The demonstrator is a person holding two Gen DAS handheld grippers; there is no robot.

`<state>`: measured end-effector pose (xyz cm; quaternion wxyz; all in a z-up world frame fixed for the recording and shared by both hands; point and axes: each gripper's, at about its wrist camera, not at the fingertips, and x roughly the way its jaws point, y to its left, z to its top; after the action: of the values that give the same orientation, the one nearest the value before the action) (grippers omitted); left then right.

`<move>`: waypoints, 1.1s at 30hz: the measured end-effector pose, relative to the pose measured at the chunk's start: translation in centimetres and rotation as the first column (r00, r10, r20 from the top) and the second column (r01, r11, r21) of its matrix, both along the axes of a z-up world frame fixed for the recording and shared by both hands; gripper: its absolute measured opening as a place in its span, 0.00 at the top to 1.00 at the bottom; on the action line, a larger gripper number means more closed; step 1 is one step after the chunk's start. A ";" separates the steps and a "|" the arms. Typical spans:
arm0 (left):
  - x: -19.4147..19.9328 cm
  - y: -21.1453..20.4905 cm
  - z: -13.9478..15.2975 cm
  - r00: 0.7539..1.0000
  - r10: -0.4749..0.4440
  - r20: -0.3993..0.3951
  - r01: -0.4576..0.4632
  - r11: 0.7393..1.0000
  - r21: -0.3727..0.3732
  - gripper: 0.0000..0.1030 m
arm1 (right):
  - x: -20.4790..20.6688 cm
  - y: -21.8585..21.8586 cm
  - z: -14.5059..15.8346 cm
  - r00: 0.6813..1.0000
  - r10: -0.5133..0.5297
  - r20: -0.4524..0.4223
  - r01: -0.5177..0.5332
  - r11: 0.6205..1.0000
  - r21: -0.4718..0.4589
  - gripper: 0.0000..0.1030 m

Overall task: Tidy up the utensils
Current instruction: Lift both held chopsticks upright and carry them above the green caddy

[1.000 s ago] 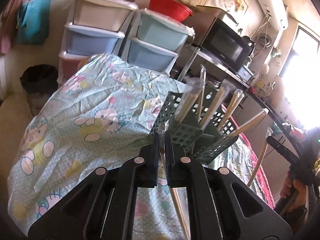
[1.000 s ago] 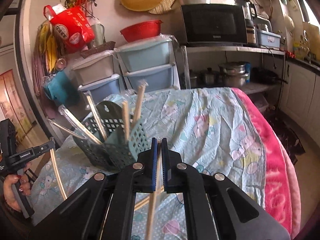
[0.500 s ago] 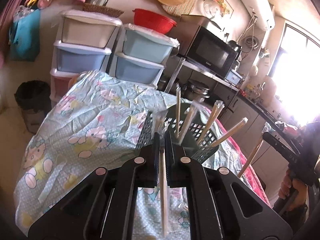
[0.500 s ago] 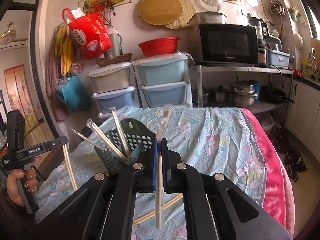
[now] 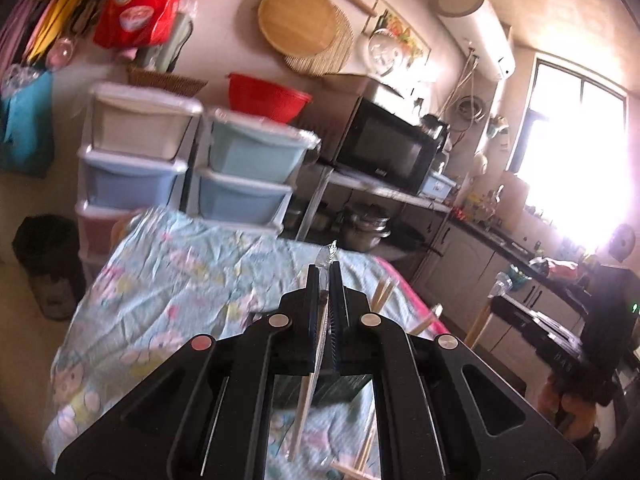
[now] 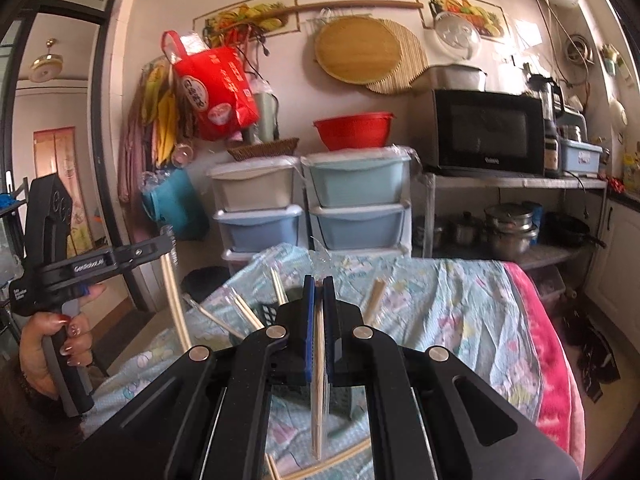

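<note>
My left gripper (image 5: 325, 270) is shut on a plastic-wrapped pair of chopsticks (image 5: 306, 396) that hangs down between its jaws. My right gripper (image 6: 319, 282) is shut on another wrapped pair of chopsticks (image 6: 319, 380). Both are held above the green mesh utensil basket (image 6: 267, 312), which is mostly hidden behind the grippers and holds several wrapped chopsticks (image 6: 244, 314). The left gripper also shows in the right wrist view (image 6: 166, 240), with its chopsticks (image 6: 176, 304) hanging down. The right gripper shows at the right of the left wrist view (image 5: 498, 298).
The table has a pale blue cartoon-print cloth (image 5: 168, 280) with a pink edge (image 6: 540, 340). Loose chopsticks (image 6: 336, 460) lie on the cloth below the grippers. Stacked plastic drawers (image 6: 316, 208), a microwave (image 6: 488, 132) and a shelf of pots (image 6: 508, 232) stand behind.
Both grippers have lifted with their chopsticks. The views have tilted up, so the basket has dropped low behind the jaws.
</note>
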<state>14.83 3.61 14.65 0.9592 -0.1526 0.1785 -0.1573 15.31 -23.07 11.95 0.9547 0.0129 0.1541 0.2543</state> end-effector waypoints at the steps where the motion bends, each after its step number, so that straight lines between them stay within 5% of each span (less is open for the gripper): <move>1: 0.2 -0.1 0.7 1.000 -0.003 0.012 0.003 1.000 0.000 0.97 | 0.0 0.3 0.4 1.000 0.006 0.011 -0.006 1.000 0.001 0.96; 16: 3.4 -0.7 7.2 0.988 0.062 0.140 -0.070 0.996 0.055 0.97 | 1.8 3.6 4.9 0.988 0.027 0.151 -0.027 1.000 0.000 0.96; 33: 6.7 -1.0 4.8 0.972 0.136 0.192 -0.145 0.989 0.034 0.97 | 7.2 5.1 3.6 0.978 -0.022 0.207 0.023 1.000 -0.003 0.96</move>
<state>21.54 2.58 19.42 0.9840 -0.1261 0.0790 -0.0983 22.55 -17.93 15.57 0.9684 -0.0144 0.0542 0.2431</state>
